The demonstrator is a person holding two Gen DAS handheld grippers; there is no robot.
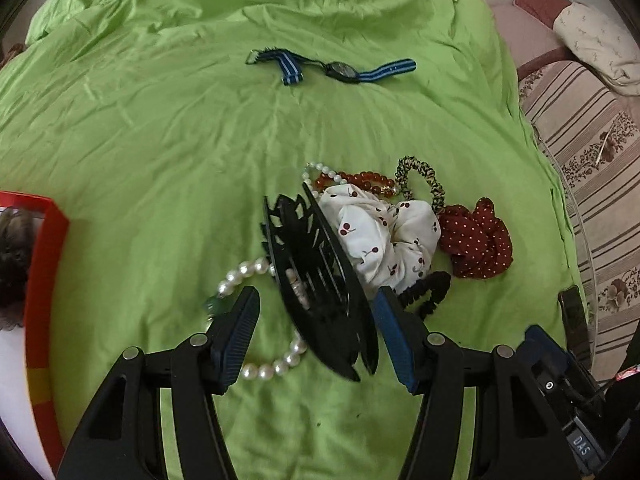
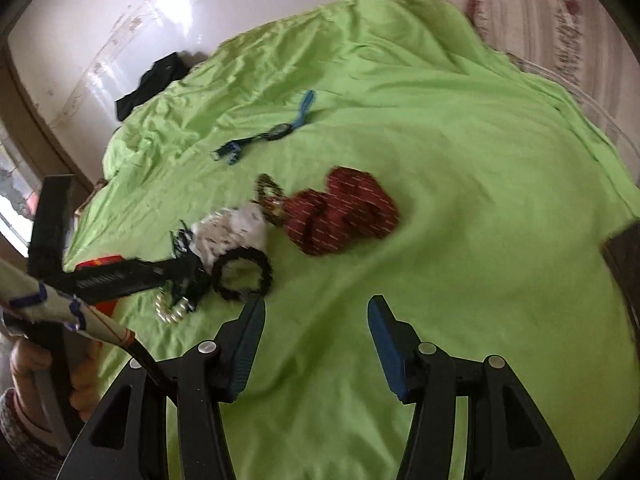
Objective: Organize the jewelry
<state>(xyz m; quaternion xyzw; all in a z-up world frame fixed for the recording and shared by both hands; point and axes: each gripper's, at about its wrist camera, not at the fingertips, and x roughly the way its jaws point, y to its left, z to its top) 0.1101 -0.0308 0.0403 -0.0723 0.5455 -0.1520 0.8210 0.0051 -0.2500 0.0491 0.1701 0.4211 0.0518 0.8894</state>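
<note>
A large black hair claw clip [image 1: 320,280] lies tilted on the green sheet between the open fingers of my left gripper [image 1: 316,336], over a white pearl necklace [image 1: 256,272]. Beside it lie a white cherry-print scrunchie [image 1: 384,236], a red dotted scrunchie [image 1: 476,240], red beads [image 1: 360,179], a braided hair tie [image 1: 420,176] and a black hair tie [image 1: 428,292]. A blue-striped watch [image 1: 340,70] lies farther away. My right gripper [image 2: 316,336] is open and empty over bare sheet, just right of the black hair tie [image 2: 242,276]. The red scrunchie [image 2: 344,212] also shows there.
A red-rimmed box [image 1: 44,264] stands at the left edge of the left wrist view. A dark phone [image 1: 574,320] lies at the sheet's right edge. A striped floral mattress [image 1: 580,128] borders the green sheet [image 1: 160,128]. Dark cloth [image 2: 152,80] lies at the far edge.
</note>
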